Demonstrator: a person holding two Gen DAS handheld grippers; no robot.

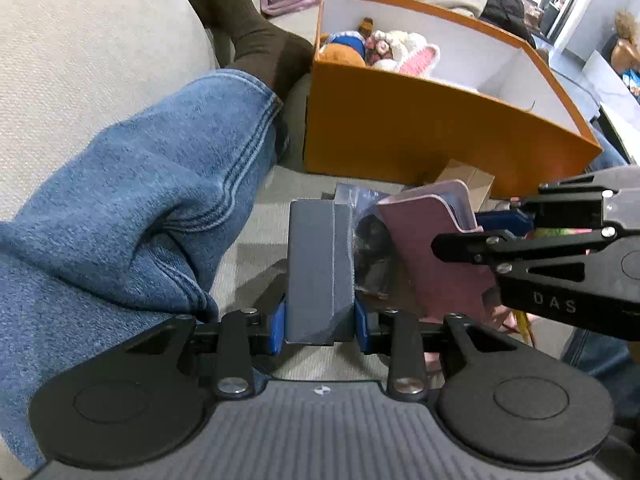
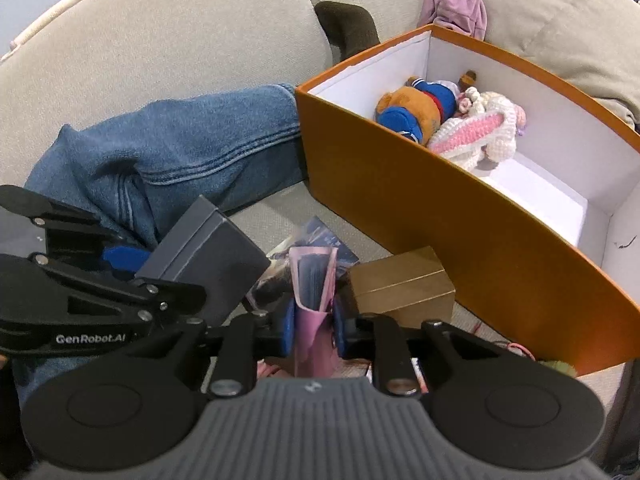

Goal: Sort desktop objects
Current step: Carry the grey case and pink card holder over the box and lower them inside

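Left tool [image 1: 320, 320] is clenching the grey box [image 1: 320, 268]; right tool [image 2: 314, 330] is pinching the pink case [image 2: 314, 300]. Orange bin [image 2: 400, 200] is sitting at 1 o'clock. Risk: the thin case is slipping, tools crowding together.

"das" stands on the right gripper [image 1: 516, 216], "genrobot.ai" on the left gripper [image 2: 132, 258].
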